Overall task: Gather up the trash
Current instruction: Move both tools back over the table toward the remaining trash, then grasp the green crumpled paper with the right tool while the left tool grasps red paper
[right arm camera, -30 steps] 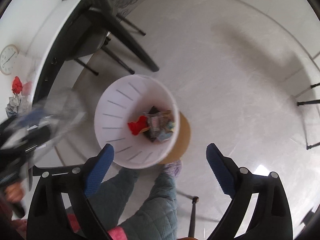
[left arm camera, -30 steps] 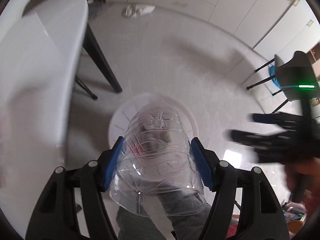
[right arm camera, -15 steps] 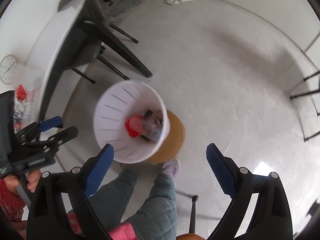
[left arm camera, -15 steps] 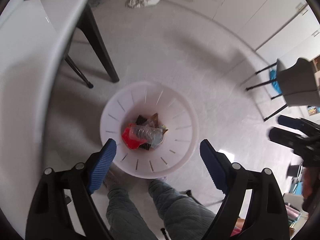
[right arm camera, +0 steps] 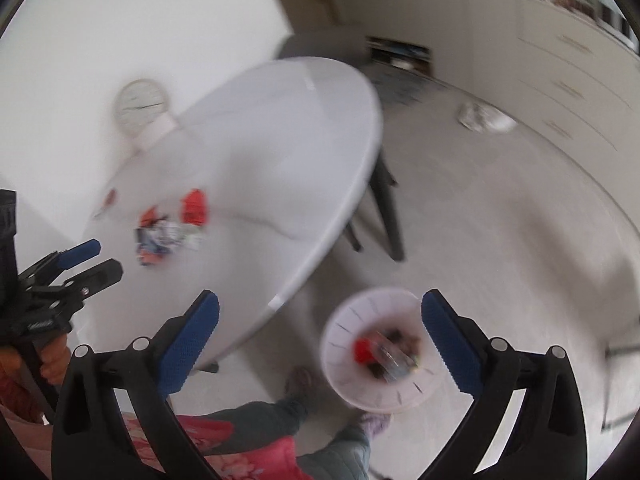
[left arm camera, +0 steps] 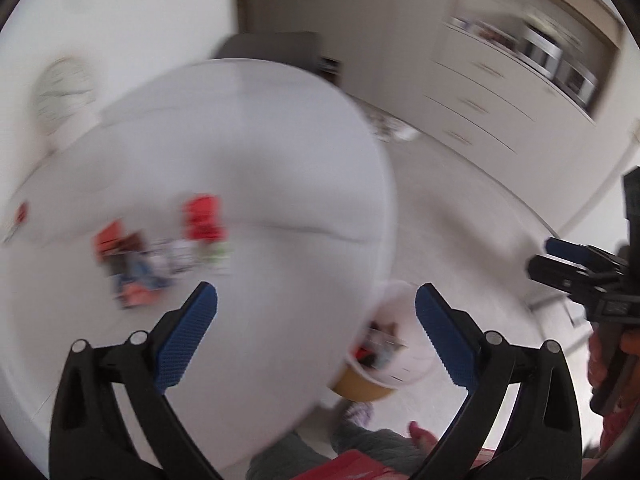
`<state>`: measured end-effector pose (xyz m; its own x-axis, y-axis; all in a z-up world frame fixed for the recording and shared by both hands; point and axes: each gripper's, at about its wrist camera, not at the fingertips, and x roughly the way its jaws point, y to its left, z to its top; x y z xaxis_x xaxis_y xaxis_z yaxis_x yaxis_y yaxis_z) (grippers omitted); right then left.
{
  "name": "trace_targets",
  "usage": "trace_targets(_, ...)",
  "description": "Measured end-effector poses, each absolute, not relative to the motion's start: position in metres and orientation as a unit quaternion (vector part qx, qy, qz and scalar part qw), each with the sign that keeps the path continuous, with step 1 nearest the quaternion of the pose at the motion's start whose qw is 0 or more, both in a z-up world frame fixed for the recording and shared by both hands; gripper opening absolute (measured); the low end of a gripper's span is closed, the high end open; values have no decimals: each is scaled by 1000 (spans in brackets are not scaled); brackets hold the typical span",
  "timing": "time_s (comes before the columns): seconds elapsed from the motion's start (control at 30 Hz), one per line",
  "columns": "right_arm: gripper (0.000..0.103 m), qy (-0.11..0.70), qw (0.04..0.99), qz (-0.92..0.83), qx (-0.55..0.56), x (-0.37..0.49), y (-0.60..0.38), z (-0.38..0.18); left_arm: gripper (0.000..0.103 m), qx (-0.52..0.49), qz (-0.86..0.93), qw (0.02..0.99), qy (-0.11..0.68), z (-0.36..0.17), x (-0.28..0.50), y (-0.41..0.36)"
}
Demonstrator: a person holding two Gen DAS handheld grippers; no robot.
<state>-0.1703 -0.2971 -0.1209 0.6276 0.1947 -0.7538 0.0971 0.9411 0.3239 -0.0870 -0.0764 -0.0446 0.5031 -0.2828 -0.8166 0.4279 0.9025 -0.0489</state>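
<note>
Both views are blurred by motion. My left gripper (left arm camera: 316, 296) hangs over the white table (left arm camera: 260, 140); its jaws are opening and nothing is between them. My right gripper (right arm camera: 320, 300) is also opening and empty, above the table's edge (right arm camera: 288, 120) and the white bin (right arm camera: 340, 344). The bin stands on the floor with a clear bottle (right arm camera: 390, 356) and red scraps inside. It also shows partly behind the table in the left wrist view (left arm camera: 404, 368). A red scrap (left arm camera: 202, 218) and a pile of wrappers (left arm camera: 140, 268) lie on the table. Each gripper shows in the other's view, right gripper (left arm camera: 542, 258) and left gripper (right arm camera: 107, 258).
A round clock (right arm camera: 140, 106) leans on the wall at the table's back. A grey chair (right arm camera: 320, 46) stands behind the table, whose dark legs (right arm camera: 390, 216) reach the floor. A crumpled cloth (right arm camera: 484, 118) lies near the cabinets (right arm camera: 560, 60). The person's legs (right arm camera: 280, 412) are beside the bin.
The left gripper let go of the clear bottle, which now lies in the bin. Both grippers rose and swung from over the bin toward the table.
</note>
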Motion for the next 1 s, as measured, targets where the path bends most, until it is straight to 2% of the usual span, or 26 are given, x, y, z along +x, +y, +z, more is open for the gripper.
trace_targets(0.33, 100, 460, 871, 143, 100, -65, -169, -147, 95, 24, -76, 879, 470, -59, -24, 57)
trace_targets(0.63, 70, 520, 842, 134, 48, 28, -70, -226, 95, -27, -35, 860, 508, -95, 46, 140)
trace_targets(0.7, 60, 531, 838, 116, 49, 37, -66, -237, 95, -28, -35, 855, 516, -106, 63, 145)
trace_targets(0.77, 38, 538, 835, 107, 47, 43, -63, -240, 95, -33, -37, 850, 525, -118, 81, 148)
trace_targets(0.87, 33, 541, 834, 101, 39, 42, -63, -238, 95, -46, -40, 839, 541, -139, 109, 151)
trace_targets(1.0, 33, 540, 835, 96, 53, 35, -72, -226, 95, -71, -39, 820, 567, -165, 141, 153)
